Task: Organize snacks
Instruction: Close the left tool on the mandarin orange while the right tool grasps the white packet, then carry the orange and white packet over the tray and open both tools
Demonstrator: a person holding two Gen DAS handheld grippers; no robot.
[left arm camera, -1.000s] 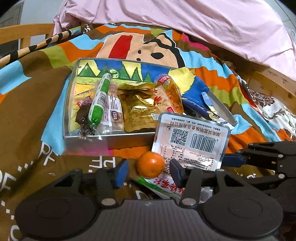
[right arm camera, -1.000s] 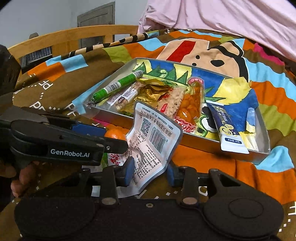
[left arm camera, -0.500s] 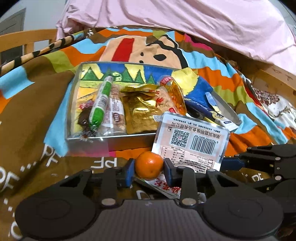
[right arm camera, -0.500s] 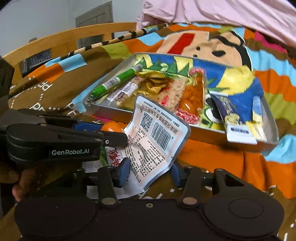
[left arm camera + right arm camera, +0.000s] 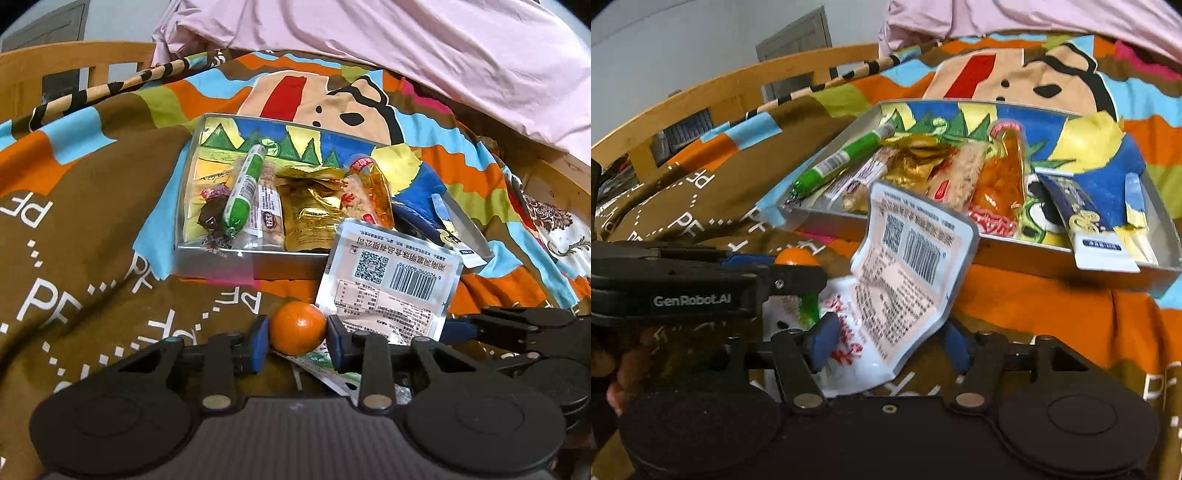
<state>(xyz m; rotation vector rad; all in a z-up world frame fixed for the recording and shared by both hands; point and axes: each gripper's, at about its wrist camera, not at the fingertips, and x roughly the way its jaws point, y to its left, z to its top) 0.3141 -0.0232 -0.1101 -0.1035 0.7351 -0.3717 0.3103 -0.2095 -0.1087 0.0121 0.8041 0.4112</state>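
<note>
Your left gripper [image 5: 297, 339] is clamped on the small orange [image 5: 297, 327], both blue pads pressed against its sides, low over the brown part of the patterned blanket [image 5: 92, 206]. A white snack packet with red lettering [image 5: 846, 339] lies under and just beside the fruit.

Your right gripper [image 5: 886, 343] has its jaws spread on either side of the silver pouch with the barcode [image 5: 905, 273]. The pouch stands curled between the fingers, printed back facing you, but whether the pads actually press on it, you cannot tell from either view.

Just behind both tools sits the shallow metal tray [image 5: 236, 260], its floor painted with mountains and a cartoon figure. Inside it, from the left wrist view, you have a dark wrapped candy [image 5: 212, 218] at the left end, the green sausage stick [image 5: 243, 192] lying across a clear-wrapped bar [image 5: 269, 210], then a gold foil pack [image 5: 310, 214], a rice cracker bar [image 5: 960, 173], an orange snack bag [image 5: 1001, 177] and a dark blue sachet [image 5: 1086, 221] at the right end
</note>
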